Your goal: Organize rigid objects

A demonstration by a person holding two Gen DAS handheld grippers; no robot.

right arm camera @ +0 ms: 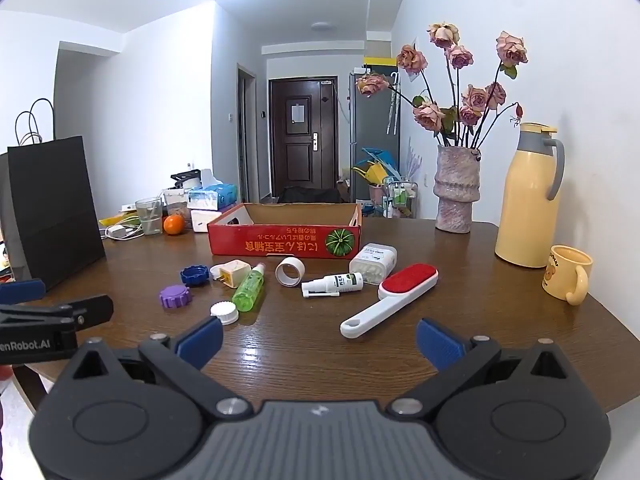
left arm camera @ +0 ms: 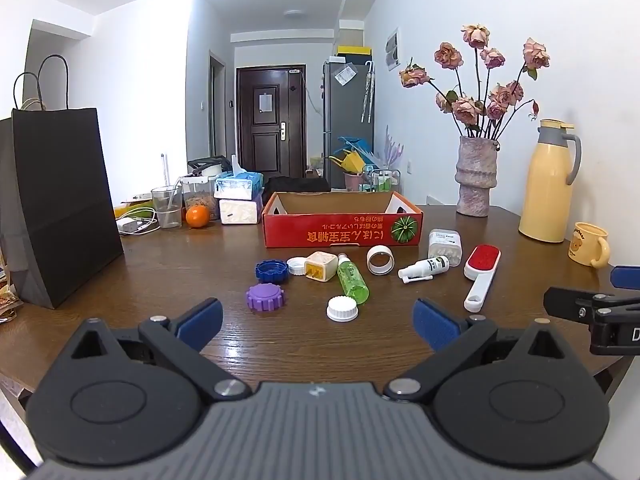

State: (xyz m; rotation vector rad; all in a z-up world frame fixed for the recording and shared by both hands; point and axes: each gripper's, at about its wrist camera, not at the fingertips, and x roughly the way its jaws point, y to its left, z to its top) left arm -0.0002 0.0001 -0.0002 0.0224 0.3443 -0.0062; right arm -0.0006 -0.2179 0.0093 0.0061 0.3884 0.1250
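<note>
Brown wooden table (left arm camera: 280, 344) in white-walled room, red cardboard box (left arm camera: 342, 232) behind scattered small items, both grippers' fingers spread, empty

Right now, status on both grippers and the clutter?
Left gripper, right gripper open, empty. Small items loose before empty red cardboard box. White-handled red lint brush nearest right. Nothing blocking.

Red cardboard box (right arm camera: 276, 240): upside-down yellow CJK print + green pumpkin pic, chars not legible. Left gripper (right arm camera: 56, 312) body in right wrist view: "enRobot.AI", partly cut off. Other labels too small.
</note>
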